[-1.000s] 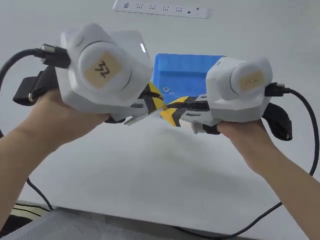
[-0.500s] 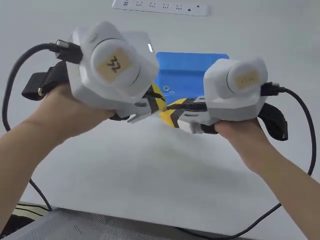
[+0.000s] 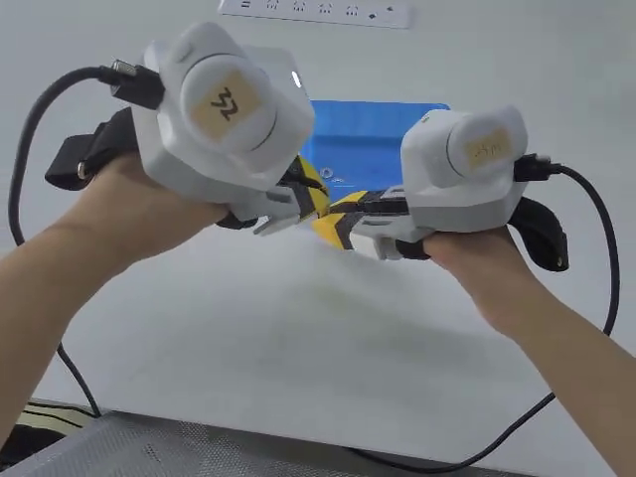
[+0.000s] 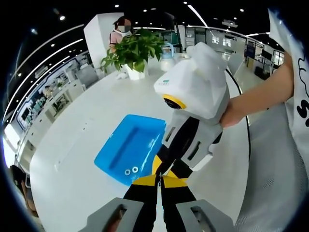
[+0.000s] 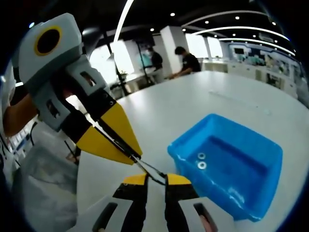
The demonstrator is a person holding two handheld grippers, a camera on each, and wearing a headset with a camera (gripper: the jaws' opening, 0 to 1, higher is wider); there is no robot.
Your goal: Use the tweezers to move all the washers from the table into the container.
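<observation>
Fingers of left gripper [image 5: 136, 158] and right gripper [image 5: 155, 181] apparently pinch tweezers [image 5: 150, 170] beside container [image 5: 217, 198] rim, washers [image 5: 200, 165] inside.

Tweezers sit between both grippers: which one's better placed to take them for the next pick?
Right, likely: the tweezers end between the fingers of the right gripper, which faces the container; the left gripper clamps their other end.

White table [image 3: 298, 328] w/ a blue container [image 3: 373, 129] approx. mid-surface. White power strip [image 3: 318, 10] lies at far edge. Potted plant [image 4: 134, 50] stands at far end.
</observation>
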